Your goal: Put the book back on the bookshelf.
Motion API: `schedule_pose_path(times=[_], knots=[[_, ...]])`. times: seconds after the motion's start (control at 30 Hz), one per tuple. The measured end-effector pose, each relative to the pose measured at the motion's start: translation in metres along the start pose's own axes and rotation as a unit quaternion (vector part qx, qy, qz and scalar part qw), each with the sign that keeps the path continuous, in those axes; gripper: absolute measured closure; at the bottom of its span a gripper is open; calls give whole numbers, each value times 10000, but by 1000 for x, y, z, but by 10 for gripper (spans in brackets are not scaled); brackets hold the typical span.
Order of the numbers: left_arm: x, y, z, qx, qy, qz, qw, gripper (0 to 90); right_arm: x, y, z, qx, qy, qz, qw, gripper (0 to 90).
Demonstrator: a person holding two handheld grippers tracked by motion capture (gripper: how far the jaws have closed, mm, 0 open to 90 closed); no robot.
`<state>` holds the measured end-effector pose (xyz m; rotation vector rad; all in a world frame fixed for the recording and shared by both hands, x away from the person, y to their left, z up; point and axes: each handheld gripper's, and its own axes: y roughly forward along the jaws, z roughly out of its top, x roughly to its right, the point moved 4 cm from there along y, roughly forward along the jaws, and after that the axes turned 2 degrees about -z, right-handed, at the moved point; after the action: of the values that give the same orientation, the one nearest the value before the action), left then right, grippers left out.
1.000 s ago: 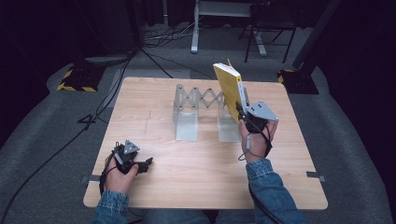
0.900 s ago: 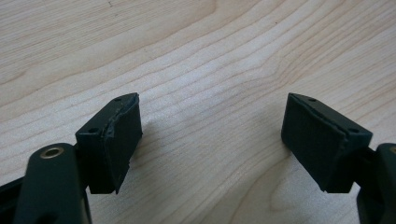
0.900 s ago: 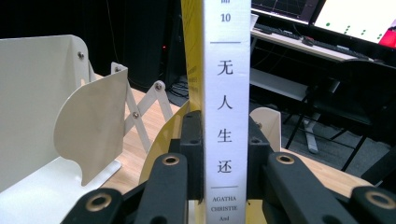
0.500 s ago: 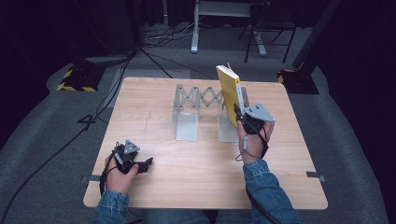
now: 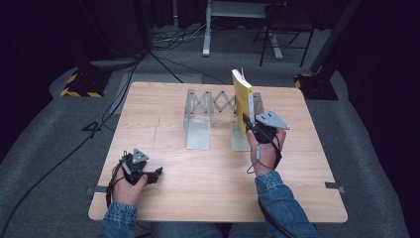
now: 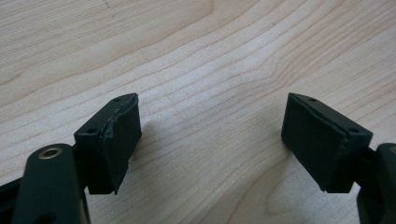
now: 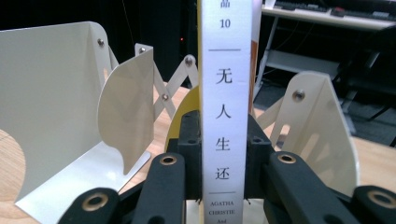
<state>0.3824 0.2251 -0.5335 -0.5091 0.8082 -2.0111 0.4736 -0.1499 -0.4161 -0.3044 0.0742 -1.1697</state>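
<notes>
- Book (image 5: pixel 242 98) with a yellow cover and white spine stands upright in the right tongs (image 5: pixel 249 120), held at the right end of the expanding metal book rack (image 5: pixel 210 119) near the far middle of the bench (image 5: pixel 208 198).
- In the right gripper view the white spine (image 7: pixel 225 107) runs straight up between the two black jaws, which press on it from either side; the right tongs are clamped on the book low on its spine.
- Judged from how things lie, the book has been picked up and brought to the rack, but it is not yet let go; whether its lower edge already rests on the rack's base plate I cannot tell.
- What seems left: seat the book between the cream-coloured dividers (image 7: pixel 128 112), check that it stands on its own, then release it.
- Left tongs (image 5: pixel 153 174) lie low over the near left part of the bench, well apart from the rack.
- In the left gripper view their pads (image 6: pixel 116 140) stand wide apart with bare wood between them; they hold nothing.
</notes>
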Motion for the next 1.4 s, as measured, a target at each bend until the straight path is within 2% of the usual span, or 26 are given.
schedule_pose_path(times=[0.27,0.6,0.87,1.0,1.03,1.4], knots=[[1,0,0,-24,6,-6,10000,206,-5,4,-16,-214,185,96,9996,742],[1,1,1,-7,4,11,10000,206,-14,9,-31,-352,219,179,9990,722],[2,1,1,-14,5,-9,10000,204,-18,10,-33,-416,46,183,9990,700],[2,1,1,-18,25,-15,10000,201,-16,13,-42,-622,0,191,9979,700],[2,1,1,-28,28,-24,10000,201,-13,15,-50,-684,40,185,9975,702],[2,1,1,-30,28,-26,10000,201,-11,16,-50,-681,-31,216,9974,693]])
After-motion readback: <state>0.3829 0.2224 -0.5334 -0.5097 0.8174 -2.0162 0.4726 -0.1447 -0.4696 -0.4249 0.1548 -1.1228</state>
